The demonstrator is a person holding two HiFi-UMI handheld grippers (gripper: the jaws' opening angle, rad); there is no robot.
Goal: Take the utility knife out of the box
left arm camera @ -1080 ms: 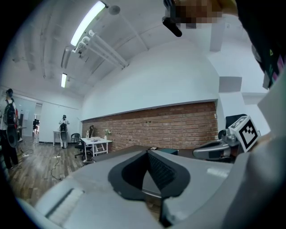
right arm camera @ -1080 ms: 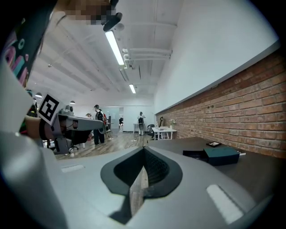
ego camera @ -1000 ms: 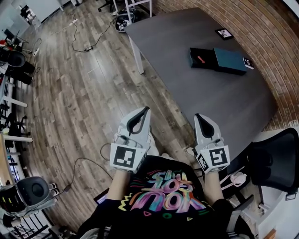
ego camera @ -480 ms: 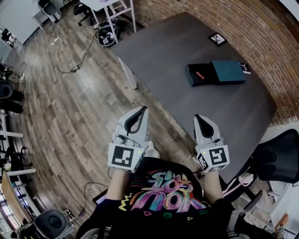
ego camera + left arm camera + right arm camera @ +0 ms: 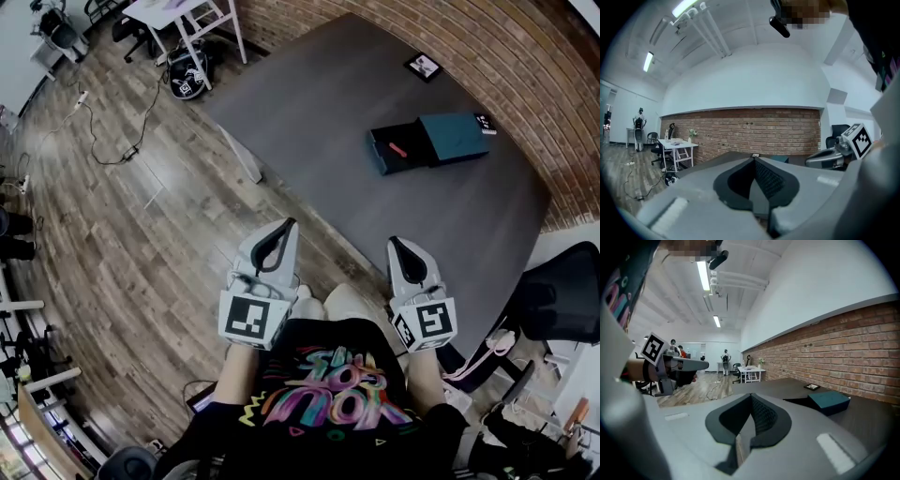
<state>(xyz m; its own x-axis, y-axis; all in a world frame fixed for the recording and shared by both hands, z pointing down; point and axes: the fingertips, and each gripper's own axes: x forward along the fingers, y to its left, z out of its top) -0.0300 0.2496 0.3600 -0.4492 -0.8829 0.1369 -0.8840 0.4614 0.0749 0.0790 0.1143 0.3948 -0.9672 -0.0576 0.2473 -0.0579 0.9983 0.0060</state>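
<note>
A dark teal slide box (image 5: 427,142) lies on the grey table (image 5: 319,112), its tray pulled out to the left. In the tray rests the small red utility knife (image 5: 397,149). Both grippers hang close to my body, well short of the box. The left gripper (image 5: 292,223) is over the wooden floor, jaws shut and empty. My right gripper (image 5: 392,242) sits at the table's near edge, jaws shut and empty too. In the right gripper view the teal box (image 5: 829,402) shows ahead to the right. From the left gripper view only a sliver of the box (image 5: 779,159) peeks over the jaws.
A small framed marker card (image 5: 424,66) lies at the table's far side, near the brick wall (image 5: 525,56). A black office chair (image 5: 562,305) stands to my right. A white desk (image 5: 183,14) and cables (image 5: 103,112) are on the wooden floor to the left.
The table and box have shifted left and closer in the head view as I moved toward them. Both grippers stay shut and held in front of my body.
</note>
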